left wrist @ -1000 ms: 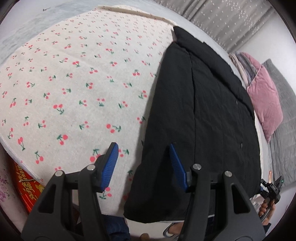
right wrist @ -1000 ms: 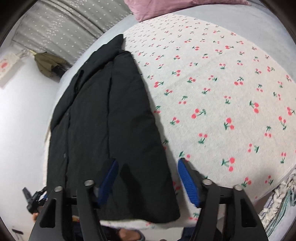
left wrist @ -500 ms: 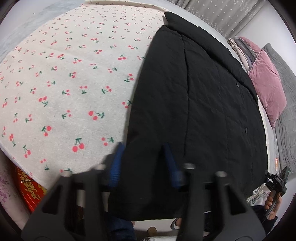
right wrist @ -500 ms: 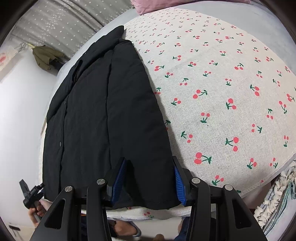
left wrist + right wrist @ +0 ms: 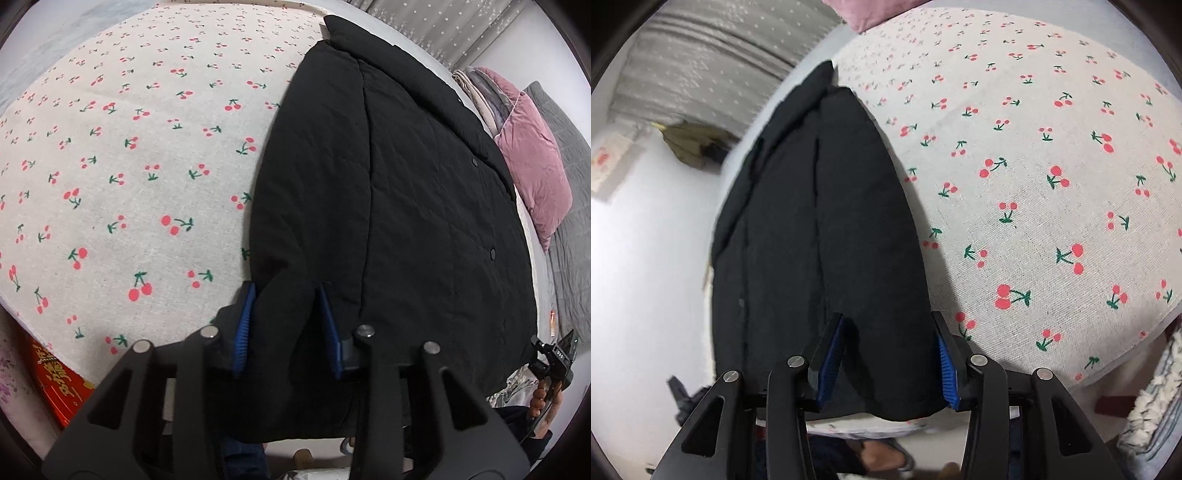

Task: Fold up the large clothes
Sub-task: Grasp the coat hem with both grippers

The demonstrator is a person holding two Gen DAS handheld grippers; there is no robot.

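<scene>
Both grippers, left gripper (image 5: 286,325) and right gripper (image 5: 886,354), pinched black coat (image 5: 388,203) hem corners (bed (image 5: 129,166) edge), likely for lifting the fold.

Gold Chinese characters on the red box (image 5: 55,384) at lower left of left wrist view, too skewed to read; small white marking on the right gripper (image 5: 554,358), illegible
</scene>
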